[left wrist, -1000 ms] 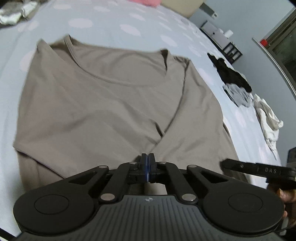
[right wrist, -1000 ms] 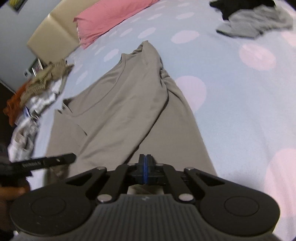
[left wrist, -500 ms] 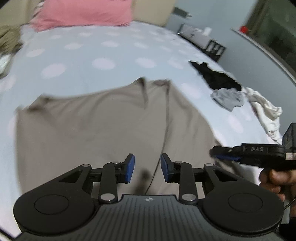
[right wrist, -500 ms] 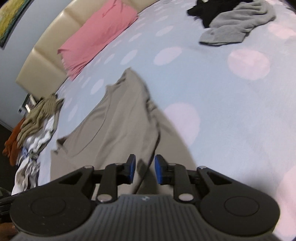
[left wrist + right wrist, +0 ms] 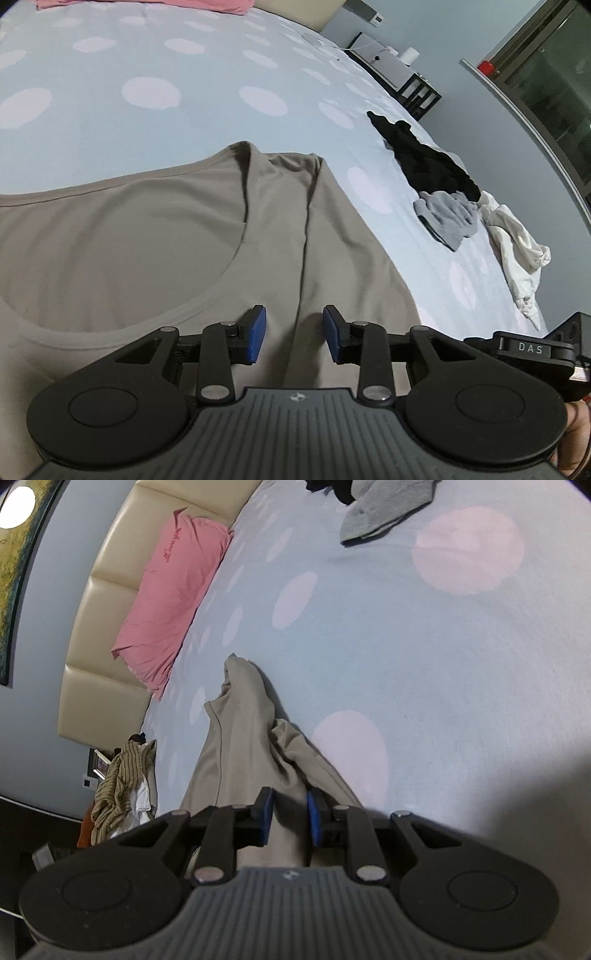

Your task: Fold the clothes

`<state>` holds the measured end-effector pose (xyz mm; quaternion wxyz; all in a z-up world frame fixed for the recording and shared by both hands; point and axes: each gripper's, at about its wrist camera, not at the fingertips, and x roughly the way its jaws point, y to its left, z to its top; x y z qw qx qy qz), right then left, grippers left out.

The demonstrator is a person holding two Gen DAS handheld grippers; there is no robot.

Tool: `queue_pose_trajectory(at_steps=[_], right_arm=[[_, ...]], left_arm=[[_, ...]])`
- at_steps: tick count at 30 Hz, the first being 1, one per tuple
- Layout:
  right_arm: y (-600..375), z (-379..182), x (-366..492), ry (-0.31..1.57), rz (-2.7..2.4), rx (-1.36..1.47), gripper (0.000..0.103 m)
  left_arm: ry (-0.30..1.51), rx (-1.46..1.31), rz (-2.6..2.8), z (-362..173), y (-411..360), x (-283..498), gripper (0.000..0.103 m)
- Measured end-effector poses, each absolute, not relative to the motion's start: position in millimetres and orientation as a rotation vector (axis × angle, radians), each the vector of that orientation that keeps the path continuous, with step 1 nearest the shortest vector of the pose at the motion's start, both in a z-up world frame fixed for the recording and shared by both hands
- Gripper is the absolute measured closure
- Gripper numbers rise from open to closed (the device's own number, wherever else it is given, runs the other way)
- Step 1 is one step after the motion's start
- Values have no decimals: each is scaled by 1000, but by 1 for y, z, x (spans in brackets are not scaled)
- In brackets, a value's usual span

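Both grippers, clamped a second ago, now stand released: left gripper (image 5: 294,334) and right gripper (image 5: 289,816) over the taupe shirt (image 5: 155,236), whose folded-in edge warrants smoothing flat before any further fold

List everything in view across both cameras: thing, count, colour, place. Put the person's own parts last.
Shirt: one, taupe, spread on the bed near both tools, one side folded over.
Bed sheet: one, pale blue with pale pink dots, under everything.
Pillow: one, pink, against the headboard.
Headboard: one, cream, padded, at the bed's head.
Black garment: one, crumpled at the bed's far side.
Grey garment: one, beside the black one.
White garment: one, near the bed edge.
Striped garment: one, tan, in a pile off the bed's edge.
Side table: one, dark, by the wall.
Left tool: black, blue pads, open over the shirt.
Right tool: same, open, shirt fabric between its pads.
Hand: one, partly visible, low right of the left view.
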<state>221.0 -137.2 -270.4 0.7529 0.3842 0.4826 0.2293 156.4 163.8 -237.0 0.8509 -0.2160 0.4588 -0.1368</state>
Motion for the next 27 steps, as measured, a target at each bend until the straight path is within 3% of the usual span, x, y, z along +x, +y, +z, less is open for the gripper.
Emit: queue_pose_trajectory(at_steps=[7,9,14,17,23,27], right_arm=[[-135,-275,228,1043,516,866,81],[-134,-275,229,1043,516,868,81],[-135,-276,229,1043,521,869,82],[-137,-276,228,1040,521,863,82],[-136,-271,225,1043,503,806,95],[-134,-267,222,1037,528,803,97]], left_arm=[[995,-499,-361,-242,160,173,73],[1001,-503,-367,-243,160,177,82],[1026,-686,-386,-257,179,190,86],[1031,-692,-376,-259,182,197,103],[1012,-645,-348,-252,184,194,103],[978,-577,-271,-238,192,180,103]])
